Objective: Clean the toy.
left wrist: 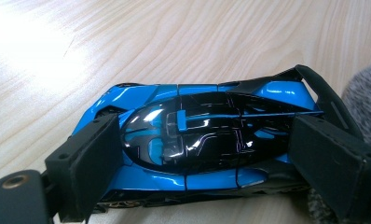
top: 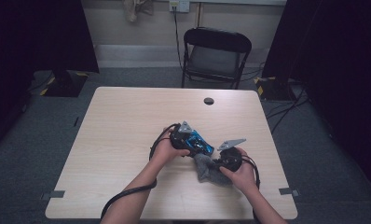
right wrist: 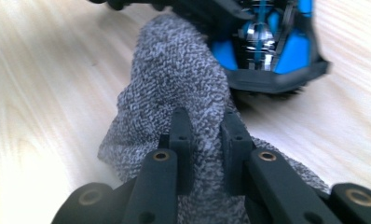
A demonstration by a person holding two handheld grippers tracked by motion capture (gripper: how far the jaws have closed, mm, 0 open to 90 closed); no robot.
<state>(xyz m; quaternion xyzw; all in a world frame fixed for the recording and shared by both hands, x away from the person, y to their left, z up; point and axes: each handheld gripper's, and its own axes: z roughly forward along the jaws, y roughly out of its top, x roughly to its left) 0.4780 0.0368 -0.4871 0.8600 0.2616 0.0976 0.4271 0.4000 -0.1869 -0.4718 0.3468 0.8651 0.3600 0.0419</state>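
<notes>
The left gripper is clamped across a blue and black toy sports car, one pad on the nose end and the other on the tail under the rear wing, so that the car is pinned on the light wooden table. The right gripper is pinched tight on a fold of grey knitted cloth, whose free end is bunched against the tail of the car at about 1 o'clock from the jaws. In the high view the car is seen at roughly 4 o'clock from the table's middle, with the cloth just beside it at its 5 o'clock, under the right gripper.

The step in hand is judged to be wiping the car with the cloth while it is kept steady. For the next move the cloth should be dragged over the bodywork, with the rear wing spared from snagging and the car's clamp kept unchanged.
</notes>
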